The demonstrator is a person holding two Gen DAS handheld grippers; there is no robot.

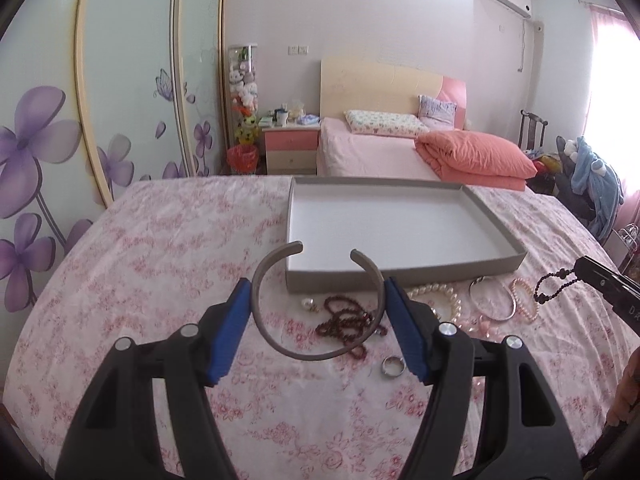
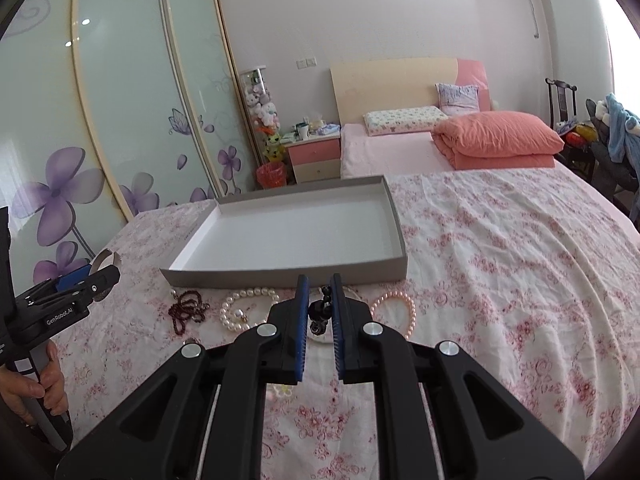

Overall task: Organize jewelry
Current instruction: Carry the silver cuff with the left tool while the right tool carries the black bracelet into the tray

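The left gripper is tilting downward above the bedspread, clamping an open cuff bangle just short of the tray. The right gripper is angling down too, pinching a dark bead string over the jewelry.

Both wrist views look down-forward, close, sharing the tray.

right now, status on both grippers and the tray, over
Left gripper shut on grey bangle. Right gripper shut on black bead string. Tray bare, nothing blocking it. Other jewelry on the bedspread.
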